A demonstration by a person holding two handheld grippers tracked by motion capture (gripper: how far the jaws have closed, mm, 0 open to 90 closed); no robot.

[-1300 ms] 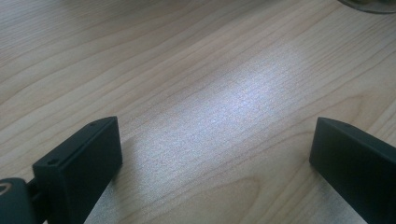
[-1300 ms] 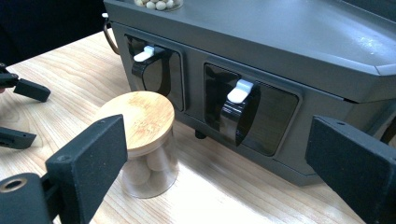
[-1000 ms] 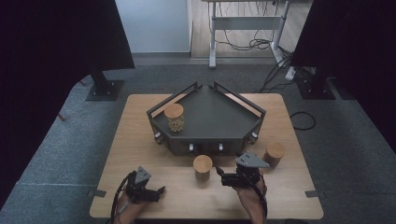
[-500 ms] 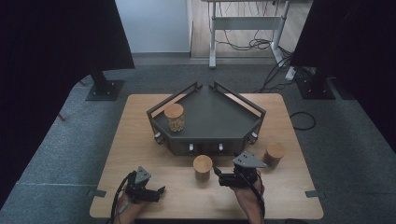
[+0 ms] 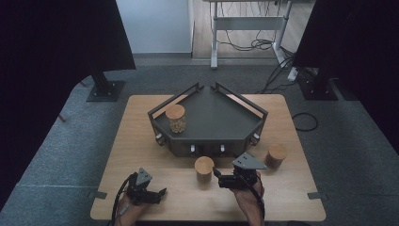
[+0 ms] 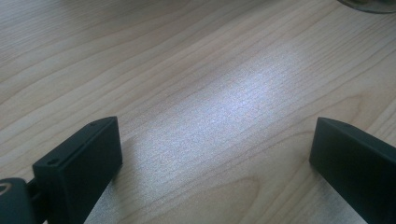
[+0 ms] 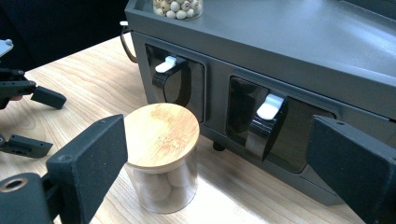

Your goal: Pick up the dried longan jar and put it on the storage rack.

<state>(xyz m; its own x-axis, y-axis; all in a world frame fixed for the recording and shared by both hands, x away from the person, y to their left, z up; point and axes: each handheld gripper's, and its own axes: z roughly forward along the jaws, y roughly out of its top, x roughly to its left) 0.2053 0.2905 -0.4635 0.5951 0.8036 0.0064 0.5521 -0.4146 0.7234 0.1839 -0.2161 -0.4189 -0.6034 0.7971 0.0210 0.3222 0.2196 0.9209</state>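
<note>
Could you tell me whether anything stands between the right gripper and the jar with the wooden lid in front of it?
Nothing visible does: the right gripper, jaws open, faces the jar across bare table.

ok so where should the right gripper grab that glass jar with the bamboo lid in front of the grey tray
Probably the clear glass wall just below the round bamboo lid of the glass jar, coming in level from the person's side. The jar stands upright and free on the wooden table, and its round sides suit opposing jaws. The right gripper is open and already faces it; the dark grey tray stand close behind blocks the far side.
</note>
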